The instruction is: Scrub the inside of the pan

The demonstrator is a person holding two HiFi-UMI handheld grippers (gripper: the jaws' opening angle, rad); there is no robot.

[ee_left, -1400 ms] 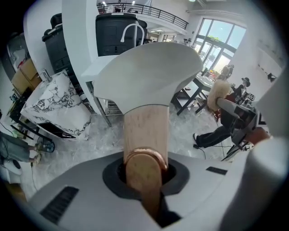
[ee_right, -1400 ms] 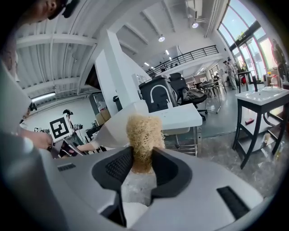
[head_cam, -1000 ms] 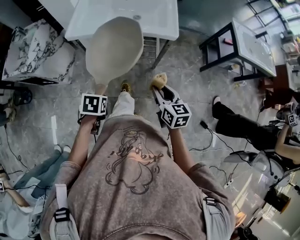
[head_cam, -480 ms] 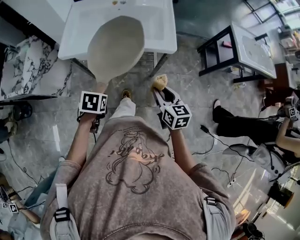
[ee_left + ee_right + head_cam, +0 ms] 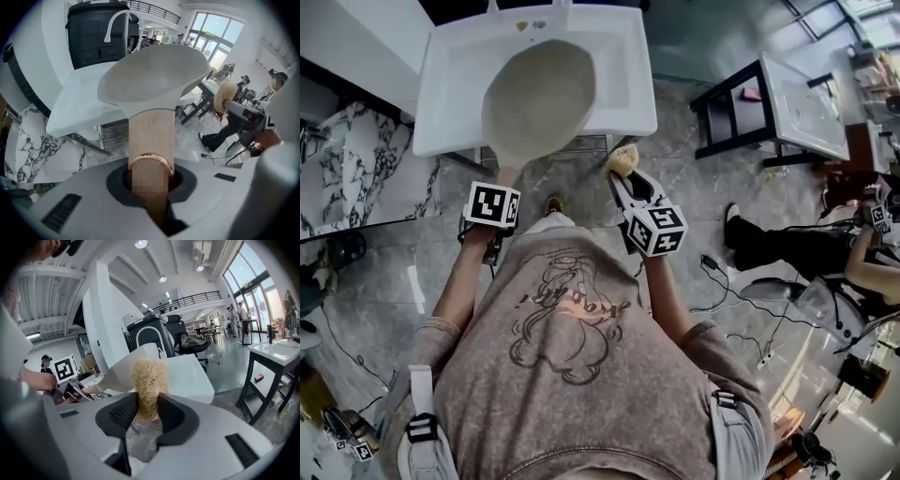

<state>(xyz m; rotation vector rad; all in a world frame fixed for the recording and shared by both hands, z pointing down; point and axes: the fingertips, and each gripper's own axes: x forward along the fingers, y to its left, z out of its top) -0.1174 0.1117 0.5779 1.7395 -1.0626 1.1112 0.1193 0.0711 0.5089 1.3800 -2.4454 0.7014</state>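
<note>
Pan handle [image 5: 151, 133] end blurred out

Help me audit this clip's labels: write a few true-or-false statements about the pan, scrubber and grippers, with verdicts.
1. The left gripper is shut on the pan's wooden handle. True.
2. The right gripper is empty. False: it is shut on a fibrous scrubber.
3. The scrubber is pressed against the pan's inside. False: it is held apart from the pan, beside it.
4. The pan is held over the white sink. True.
</note>
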